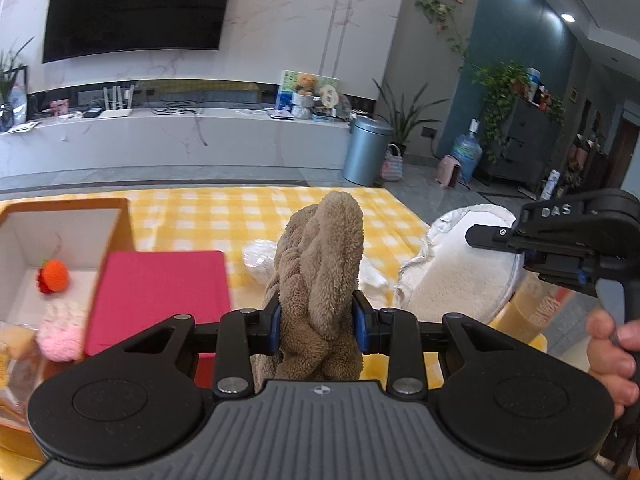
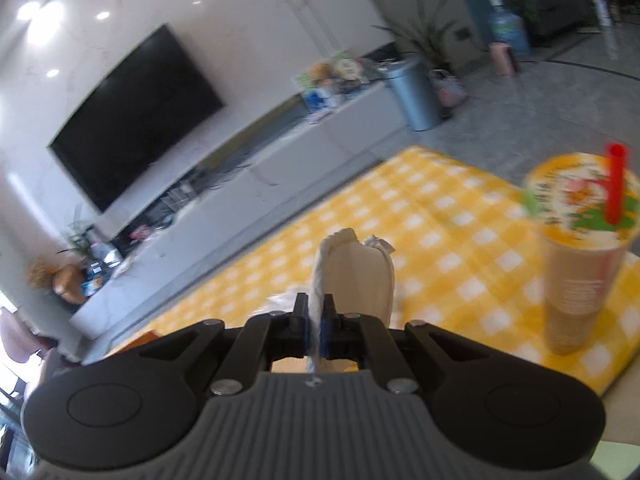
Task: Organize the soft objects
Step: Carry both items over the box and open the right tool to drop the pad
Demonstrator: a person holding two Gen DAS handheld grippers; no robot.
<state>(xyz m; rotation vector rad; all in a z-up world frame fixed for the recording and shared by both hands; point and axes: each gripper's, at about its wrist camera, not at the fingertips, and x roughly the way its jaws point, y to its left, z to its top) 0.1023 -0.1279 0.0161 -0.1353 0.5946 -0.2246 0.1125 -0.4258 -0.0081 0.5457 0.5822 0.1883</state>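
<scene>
Two grippers: each is clamped on a soft item above the yellow checked tablecloth (image 1: 224, 216).
Left gripper (image 1: 318, 326): fingers pressed into a brown fleece cloth (image 1: 320, 264), whose lower end is hidden behind the gripper body.
Right gripper (image 2: 315, 330): fingers nearly together on the edge of a white cloth (image 2: 356, 276); in the left wrist view its black housing reads "DAS", the rest cut off.
Open box (image 1: 60, 240): holds an orange knitted toy (image 1: 54, 276); a pink knitted item (image 1: 60, 338) is partly hidden by the red box (image 1: 160, 300).
Drink cup (image 2: 580, 264): red straw; lid print blurred, unreadable.
</scene>
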